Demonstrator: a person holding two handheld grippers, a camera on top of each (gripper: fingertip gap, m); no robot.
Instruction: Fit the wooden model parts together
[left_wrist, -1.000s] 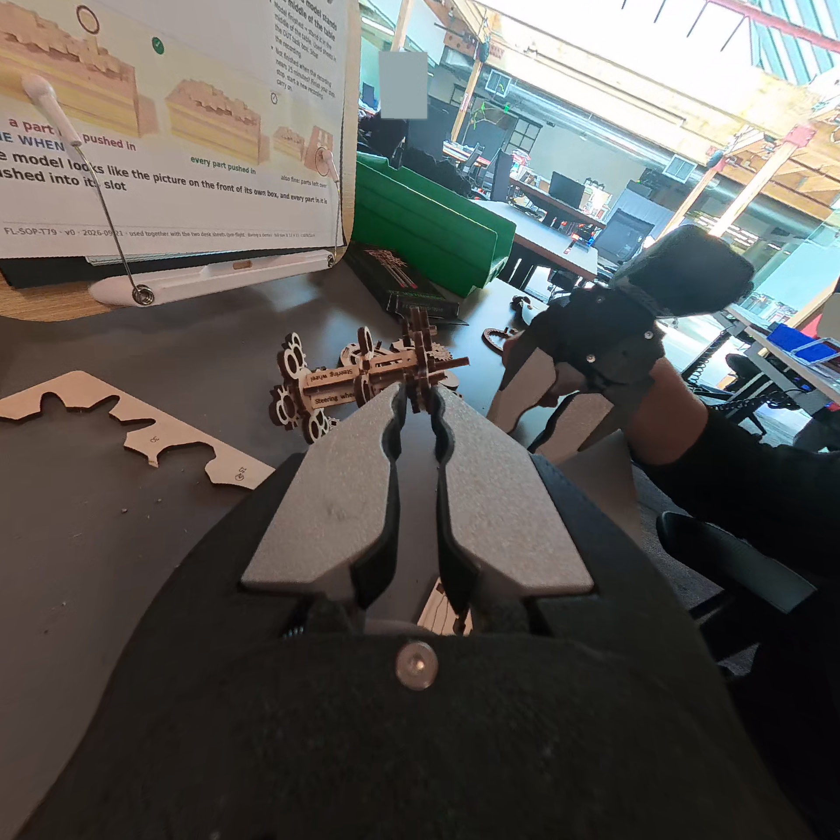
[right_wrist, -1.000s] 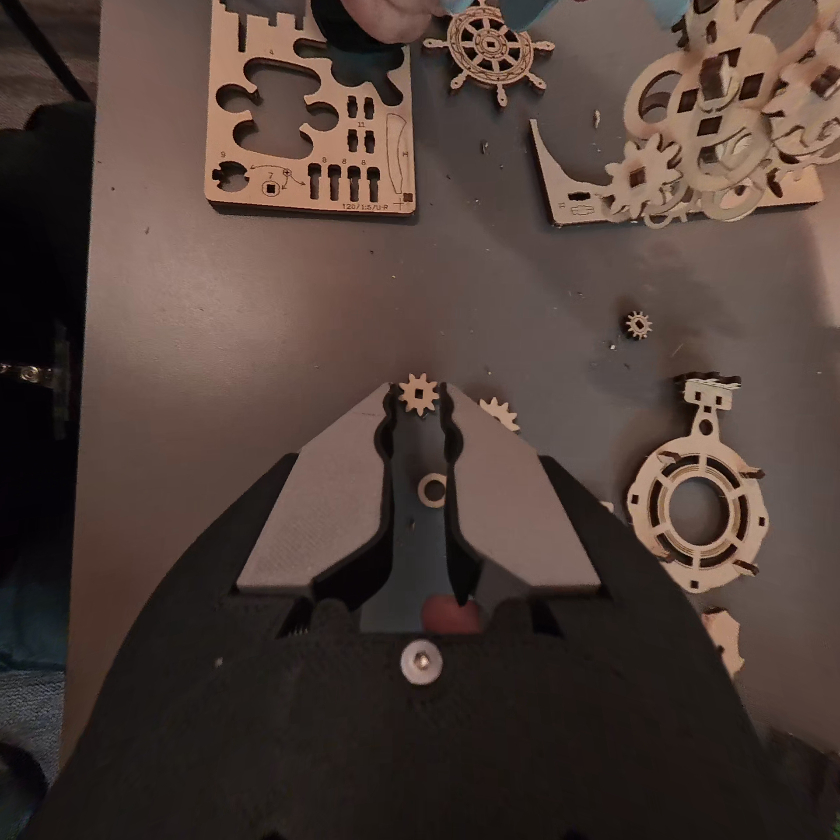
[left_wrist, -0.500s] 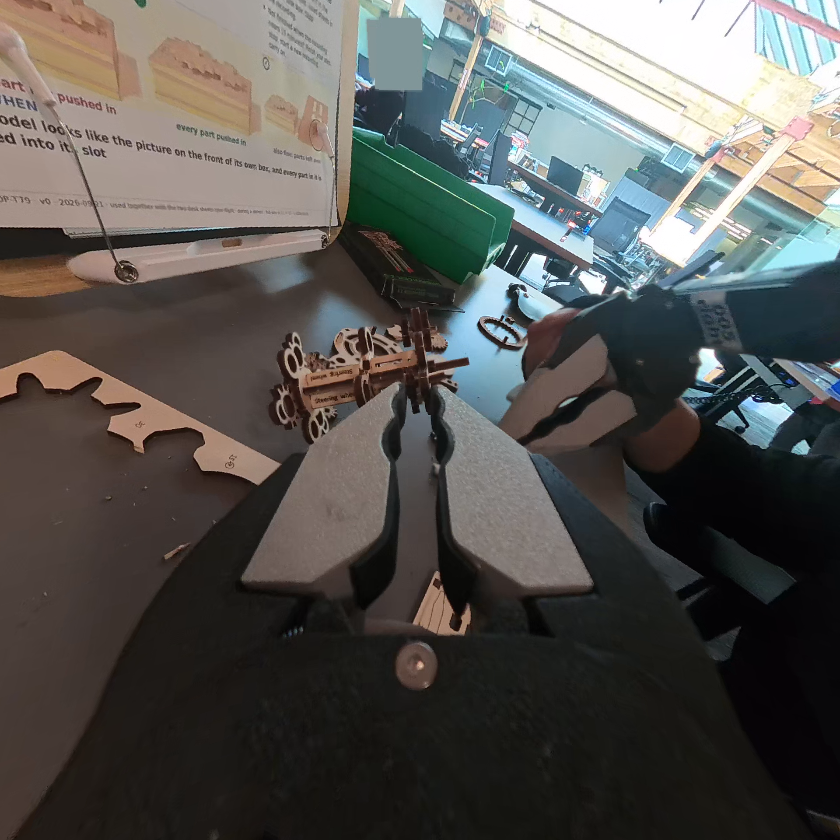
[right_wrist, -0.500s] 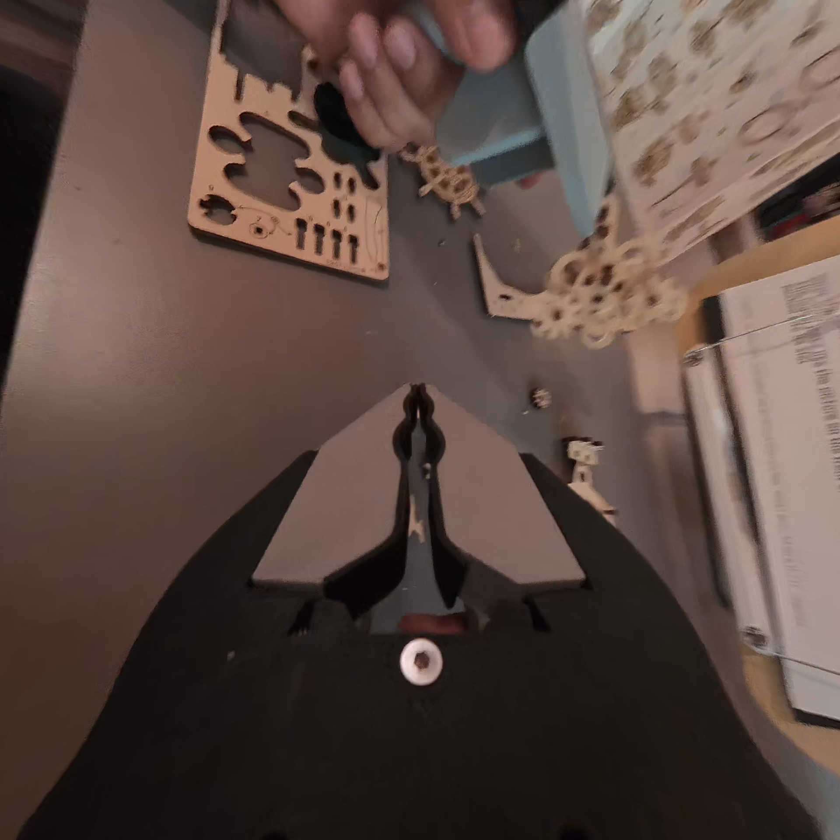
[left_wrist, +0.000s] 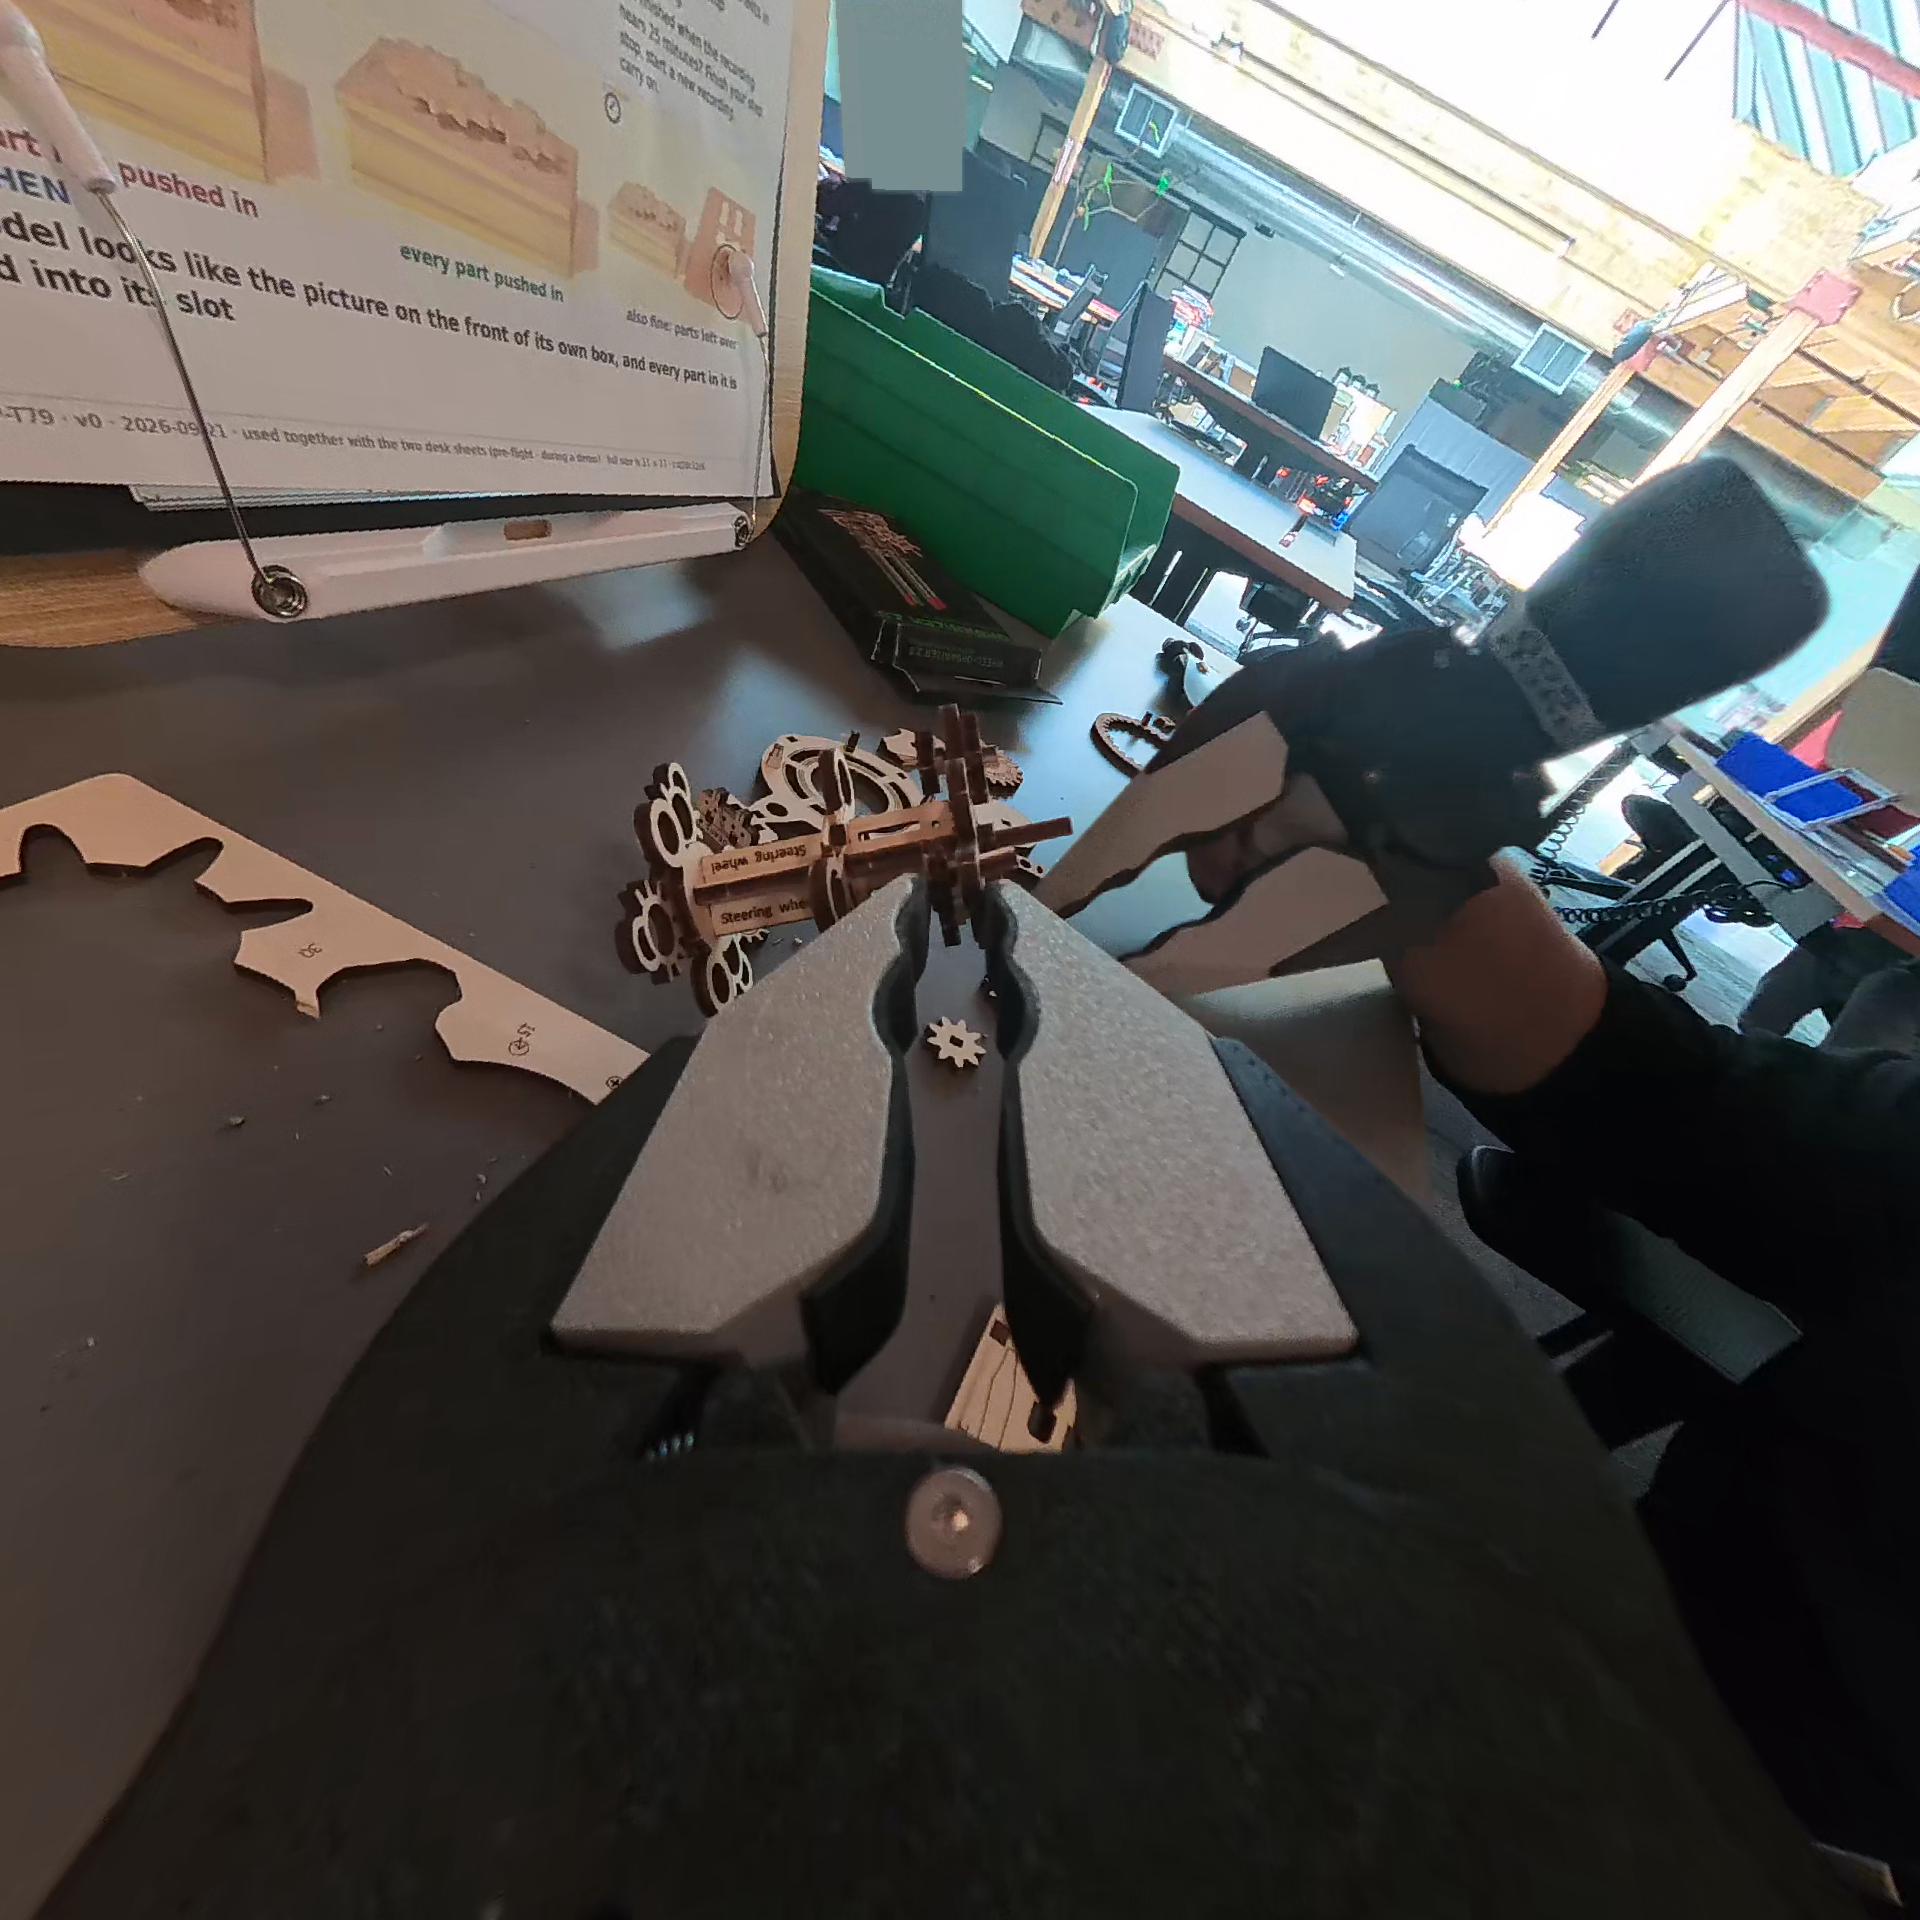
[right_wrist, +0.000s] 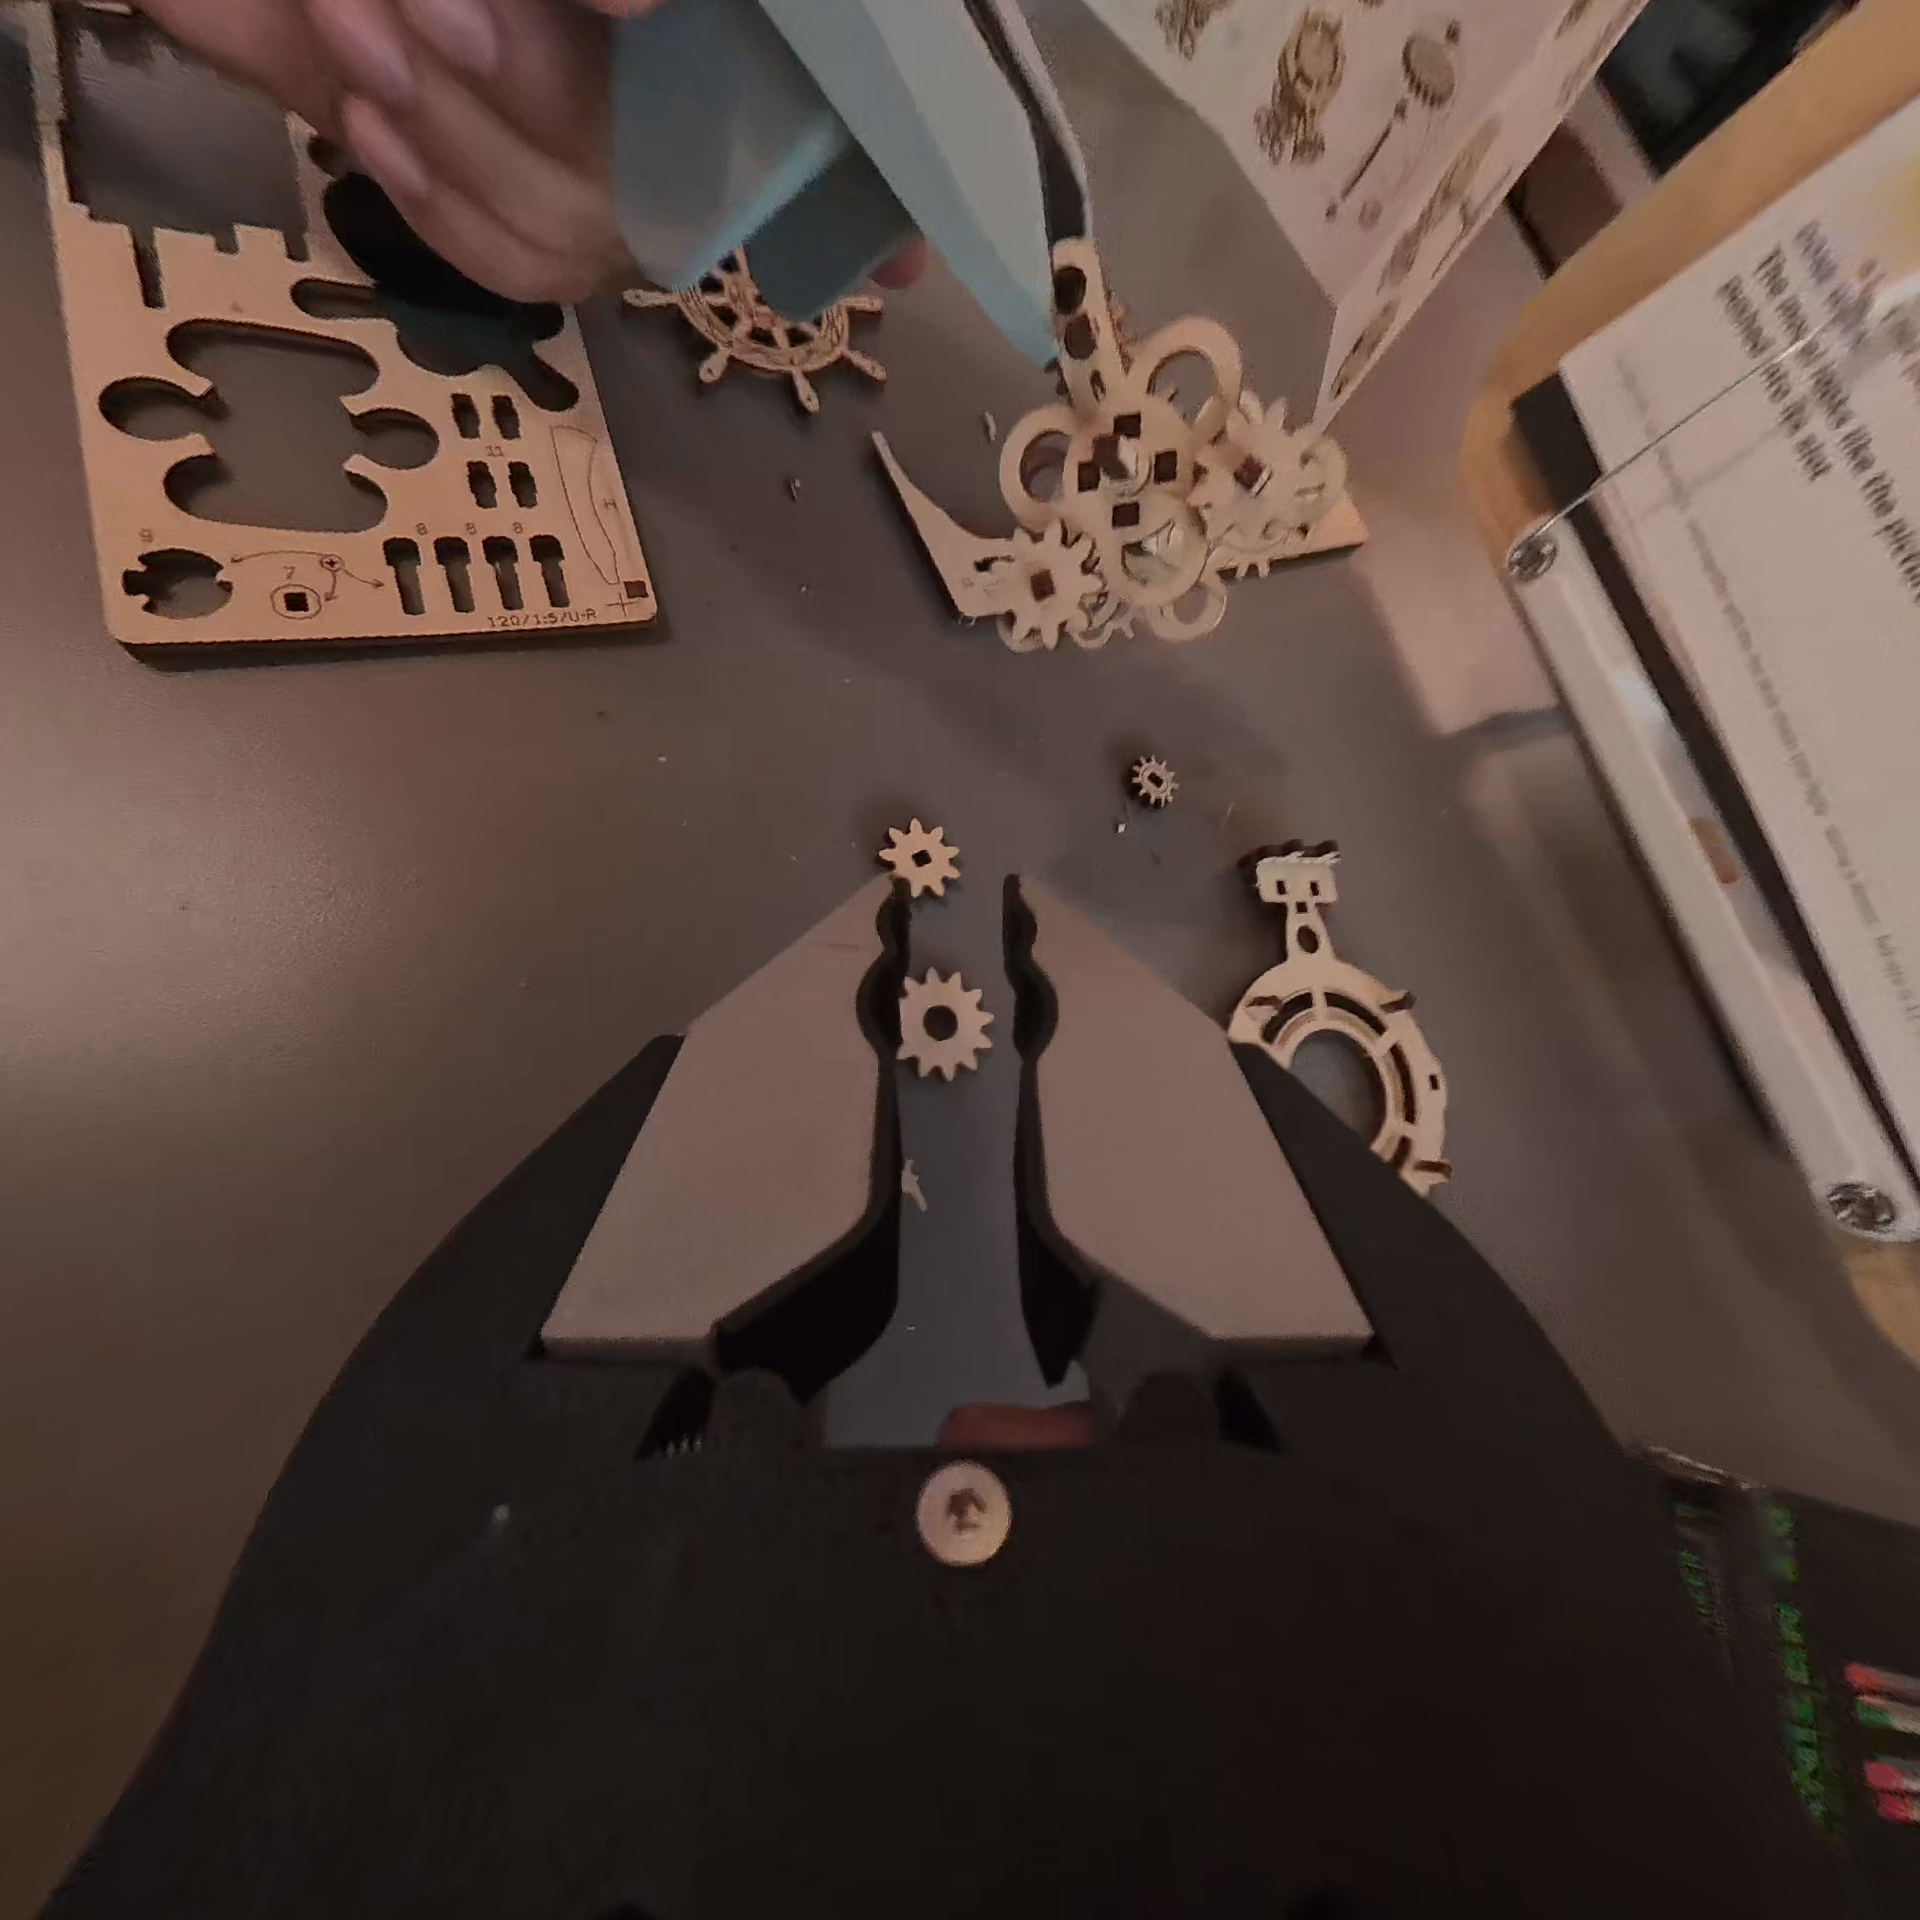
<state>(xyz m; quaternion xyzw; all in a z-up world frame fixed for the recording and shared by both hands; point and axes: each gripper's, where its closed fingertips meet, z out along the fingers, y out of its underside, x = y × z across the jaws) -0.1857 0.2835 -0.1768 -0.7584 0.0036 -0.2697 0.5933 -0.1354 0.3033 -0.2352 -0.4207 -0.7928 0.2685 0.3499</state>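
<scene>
My left gripper (left_wrist: 958, 902) is shut on the toothed disc end of a wooden assembly (left_wrist: 821, 862) of gears and a shaft, which stands on the dark table. The right wrist view shows the left gripper (right_wrist: 1055, 312) from above, over that assembly (right_wrist: 1122, 520). My right gripper (right_wrist: 954, 883) is open and empty, low over the table. A small gear with a square hole (right_wrist: 920, 857) lies just ahead of its left fingertip. A gear with a round hole (right_wrist: 943, 1023) lies between its fingers. In the left wrist view the right gripper (left_wrist: 1101, 925) sits right beside the assembly, and a small gear (left_wrist: 954, 1042) lies on the table.
A punched-out wooden sheet (right_wrist: 343, 436), a ship's wheel part (right_wrist: 779, 332), a ring part with a stem (right_wrist: 1340, 1070) and a tiny dark gear (right_wrist: 1151, 781) lie around. An instruction stand (left_wrist: 416, 260), green bin (left_wrist: 966, 457), black box (left_wrist: 935, 613) and offcut strip (left_wrist: 312, 935) border the table. Spacing between my two grippers at the tips: around 8 cm.
My right gripper was shut on a small gear, swung up and round, and is now open low over the table with the small gears lying there. My left gripper keeps holding the assembly.
</scene>
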